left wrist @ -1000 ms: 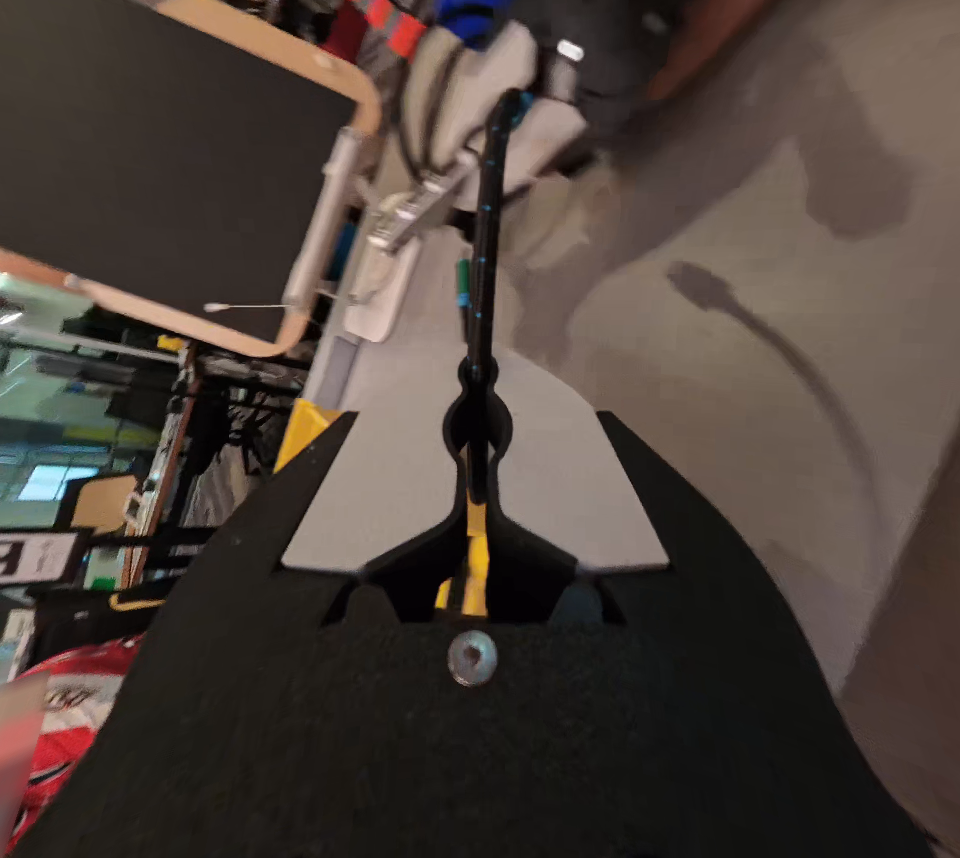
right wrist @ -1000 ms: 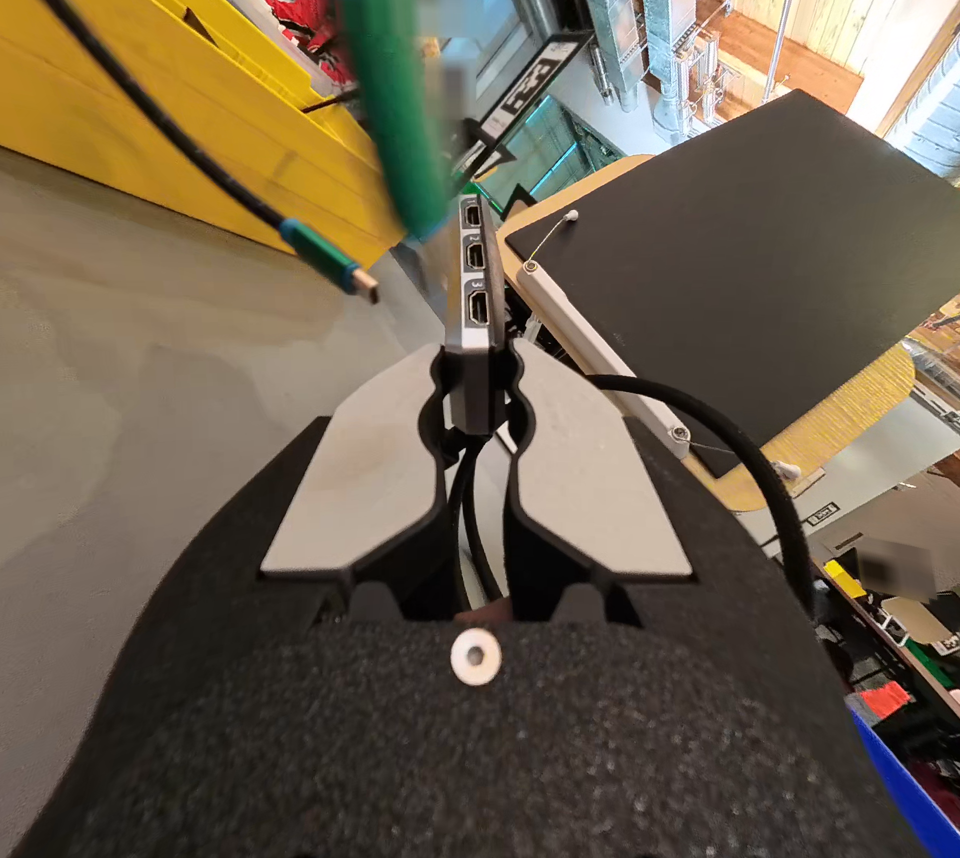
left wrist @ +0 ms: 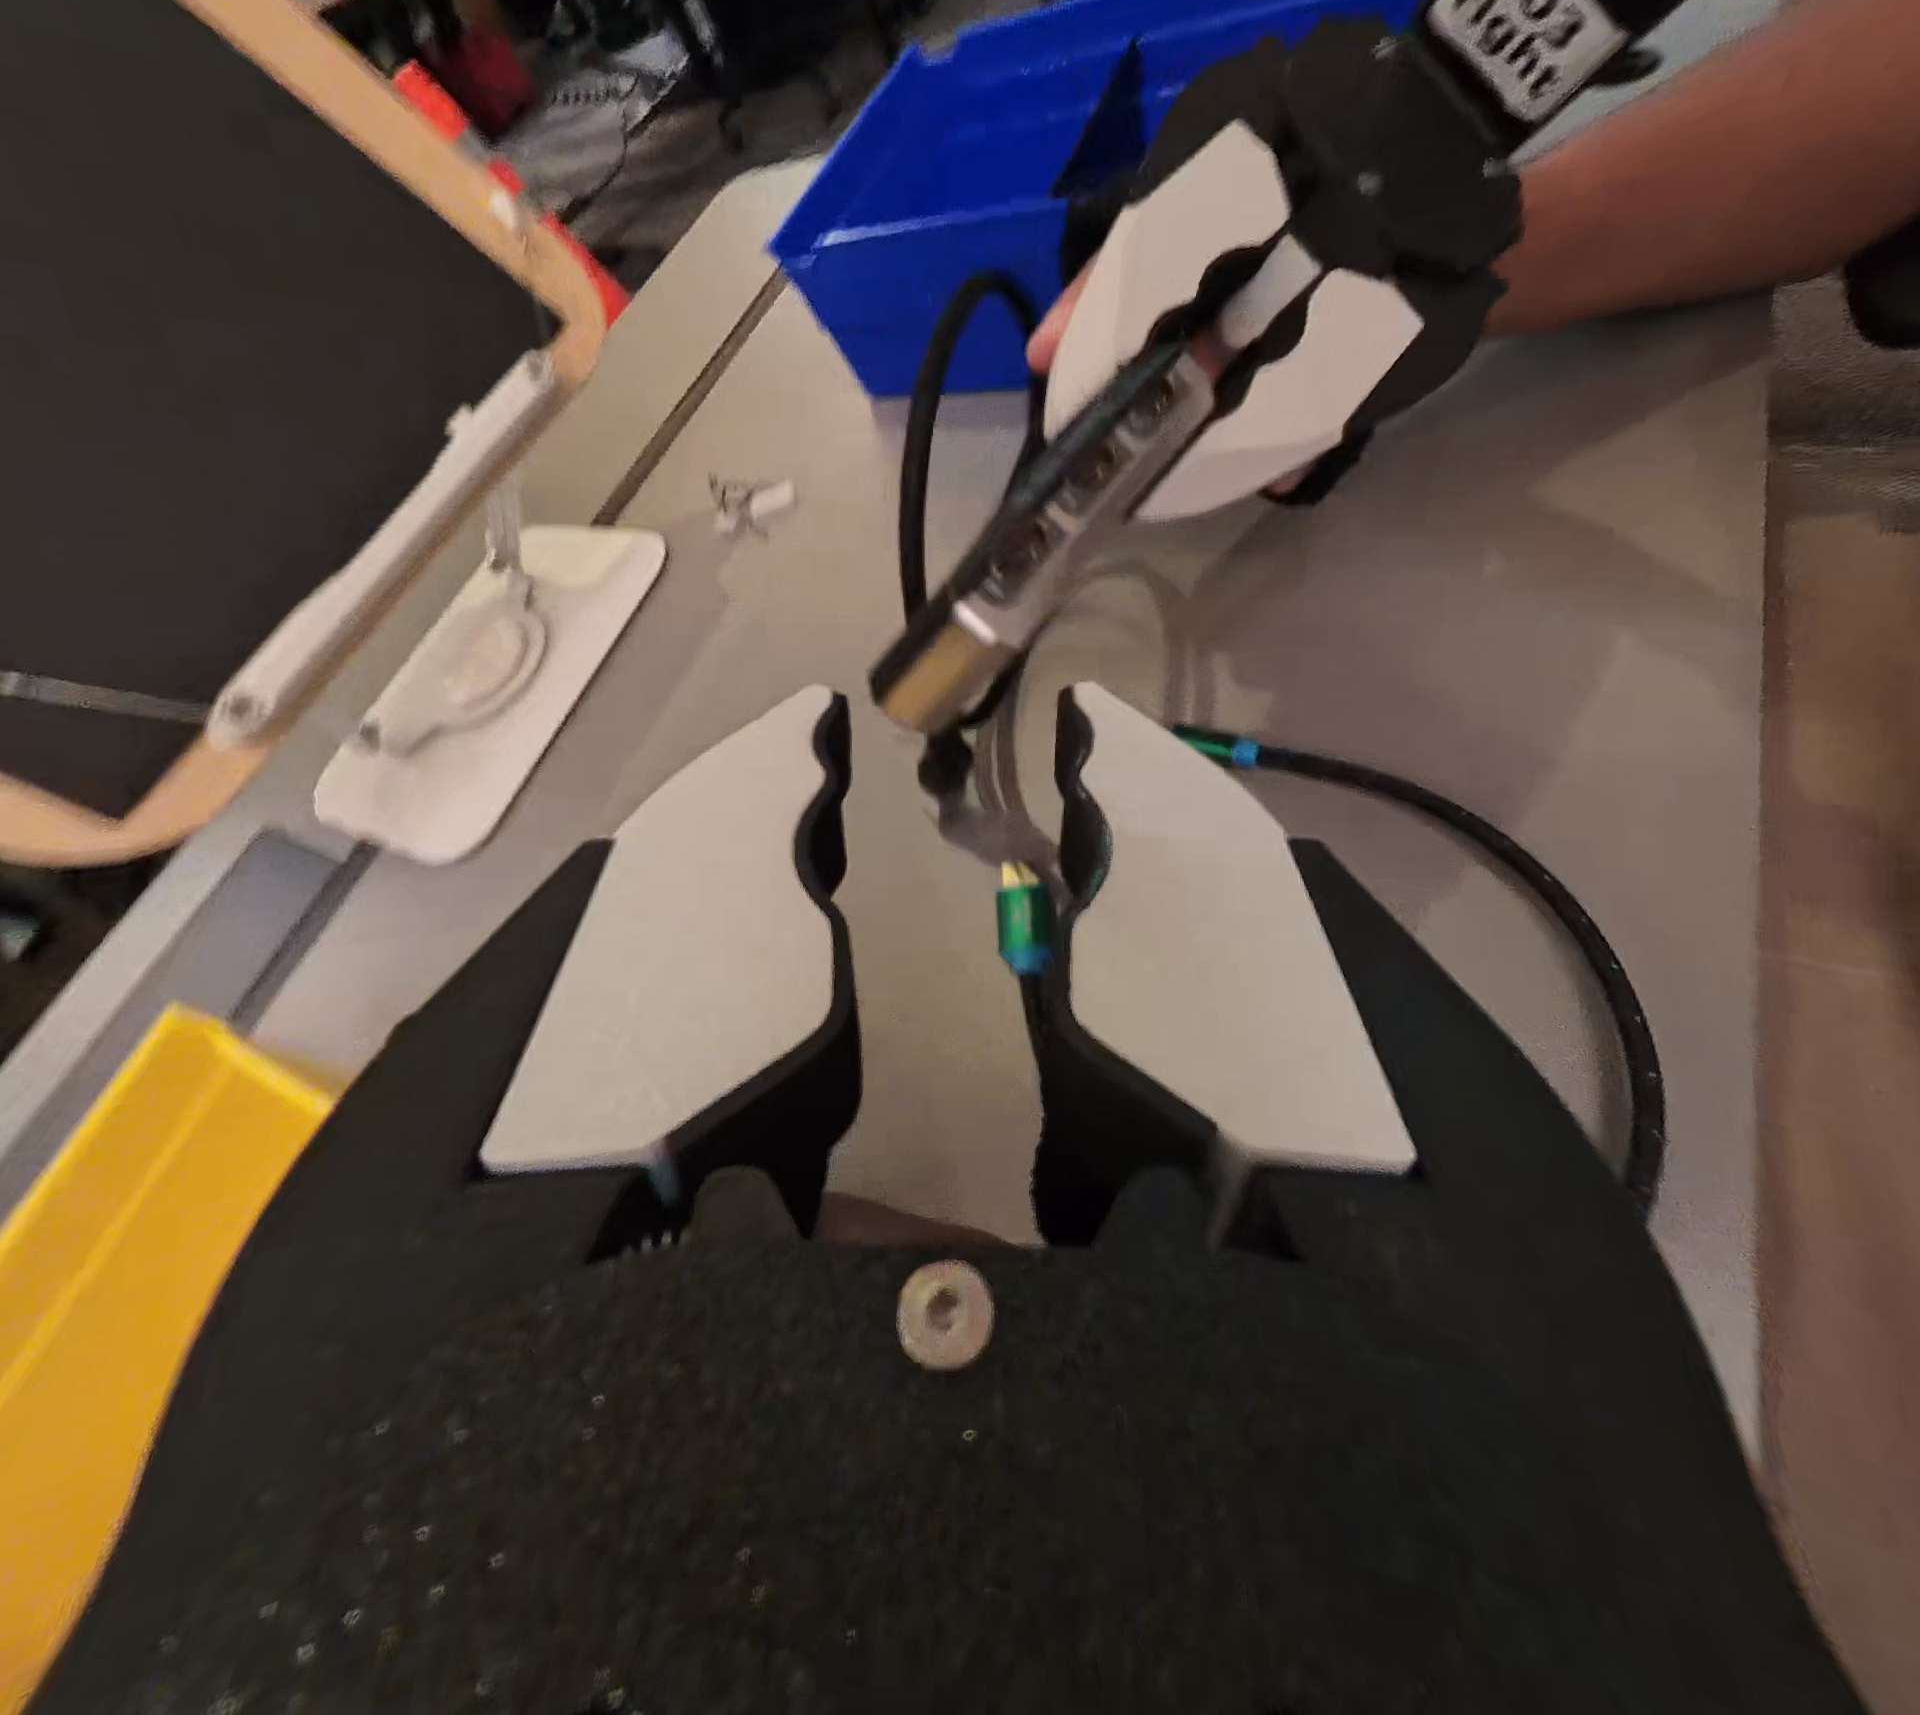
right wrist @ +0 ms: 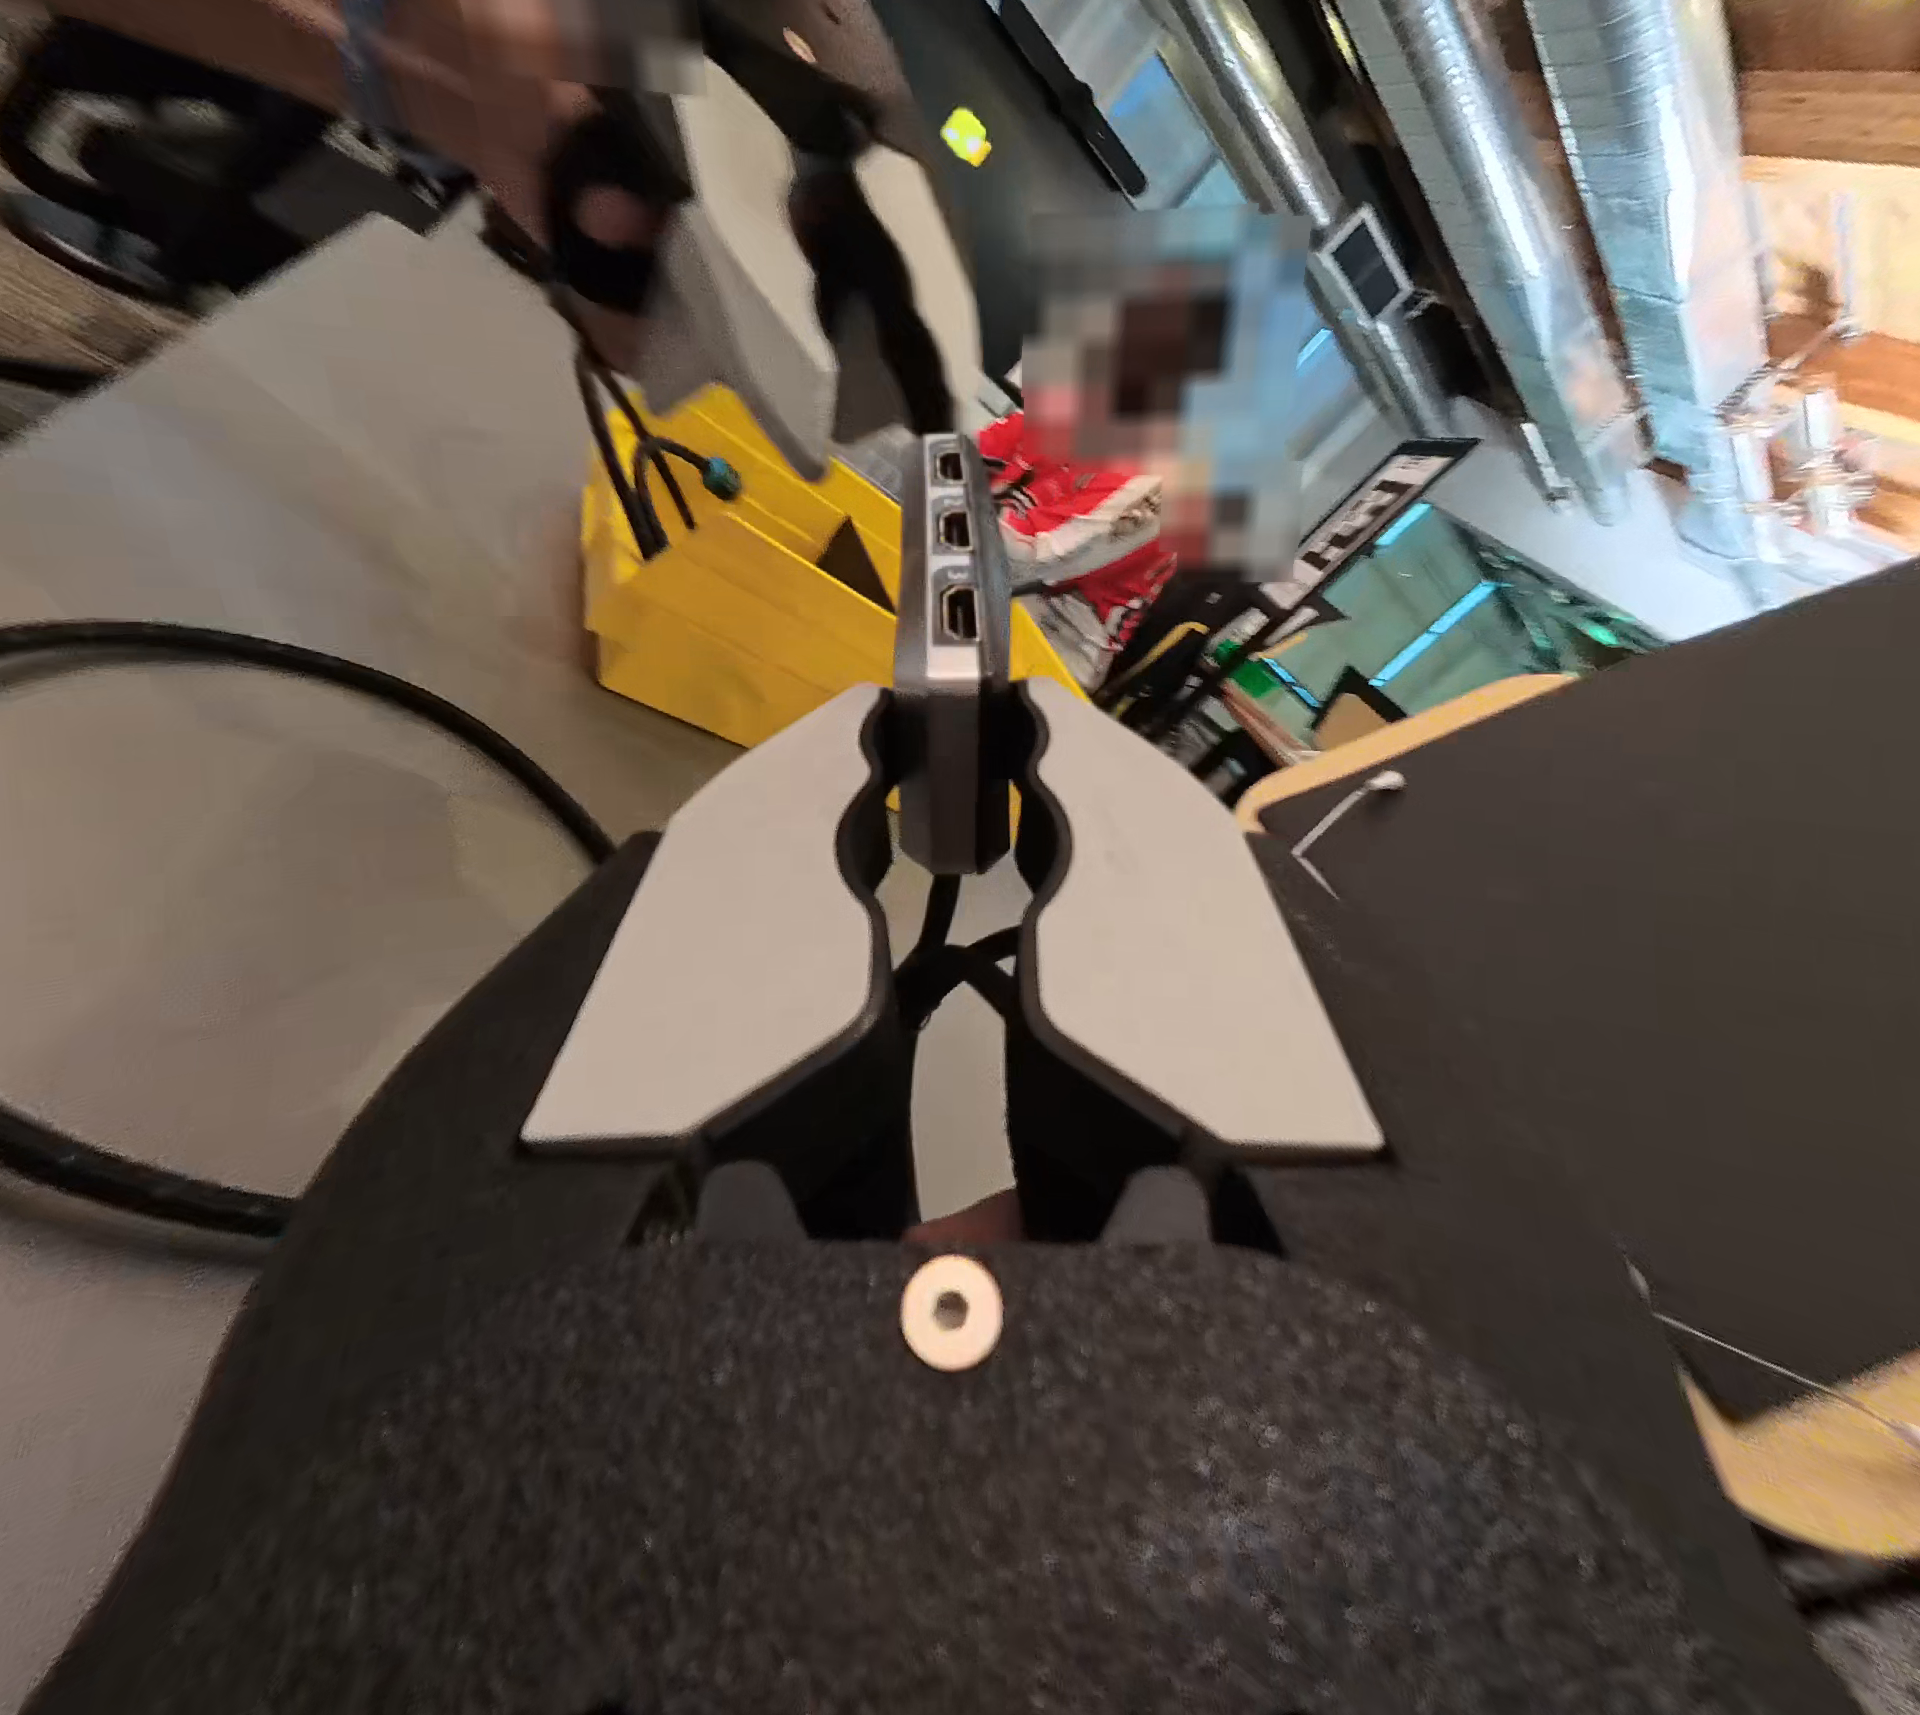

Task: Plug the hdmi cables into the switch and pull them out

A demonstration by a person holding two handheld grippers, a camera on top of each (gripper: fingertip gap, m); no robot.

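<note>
My left gripper (left wrist: 951,730) is open and empty, pointing down at the grey table (left wrist: 1403,626). A green HDMI plug (left wrist: 1023,922) on a black cable shows between its fingers, close to the right one. A second green plug (left wrist: 1216,746) with a black cable (left wrist: 1558,917) lies just to the right. My right gripper (right wrist: 951,709) is shut on the dark grey switch (right wrist: 951,626), holding it in the air. Its three visible ports are empty. In the left wrist view the switch (left wrist: 1039,543) hangs just beyond my left fingertips, held by the right gripper (left wrist: 1226,377).
A blue bin (left wrist: 987,138) stands at the back of the table and a yellow bin (left wrist: 125,1198) at its left front. A black board with a wooden rim (left wrist: 208,315) on a white stand base (left wrist: 499,689) is on the left. A black cable (right wrist: 312,678) loops across the table. The left gripper's tips are roughly 7 cm from the right gripper's.
My left gripper was shut on a black cable and is now open, with the plug lying loose below it. It has tipped down toward the table. The right gripper still holds the switch.
</note>
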